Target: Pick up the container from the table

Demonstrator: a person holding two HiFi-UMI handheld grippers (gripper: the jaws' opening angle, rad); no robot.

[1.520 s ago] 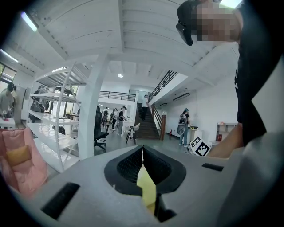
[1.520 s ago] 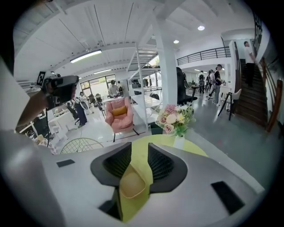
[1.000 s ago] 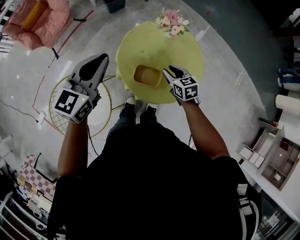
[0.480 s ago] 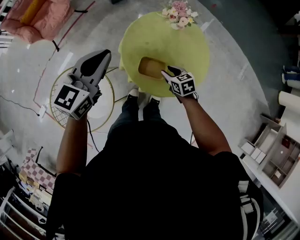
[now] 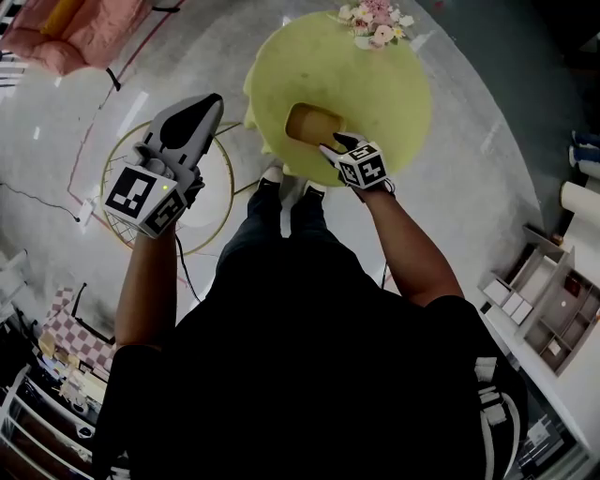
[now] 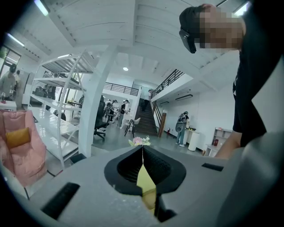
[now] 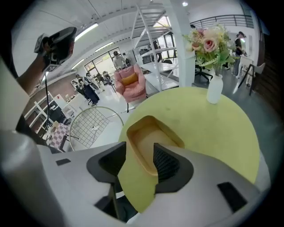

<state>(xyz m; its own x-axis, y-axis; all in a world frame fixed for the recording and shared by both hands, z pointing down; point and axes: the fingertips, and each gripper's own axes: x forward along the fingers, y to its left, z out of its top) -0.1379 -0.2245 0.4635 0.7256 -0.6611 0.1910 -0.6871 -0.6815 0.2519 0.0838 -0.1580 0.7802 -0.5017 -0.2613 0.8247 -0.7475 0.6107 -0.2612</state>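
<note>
Seeing right gripper [image 5: 330, 148] tilted steeply down at the round yellow-green table's [image 5: 384, 89] near edge, jaws opening wide, near end of the tan rectangular container [image 5: 314, 125] between them, no grip. Left gripper [image 5: 206, 103] out to the side, near level, jaws closed together, empty. Counting 2 grippers, 1 container, 1 table, 1 white flower vase [image 5: 375, 17].

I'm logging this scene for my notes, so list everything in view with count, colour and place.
Table: one, yellow-green, centre top.
Container: one, tan, table's near edge.
Flowers: one bunch, pink-white, table's far edge.
Wire rack: one, gold, floor left of table.
Armchair: one, pink, top left.
Shelf unit: one, white, lower right.
Left gripper: one, grey, shut, above wire rack.
Right gripper: one, grey, jaws opening, container's near rim shows between them, not gripped.
</note>
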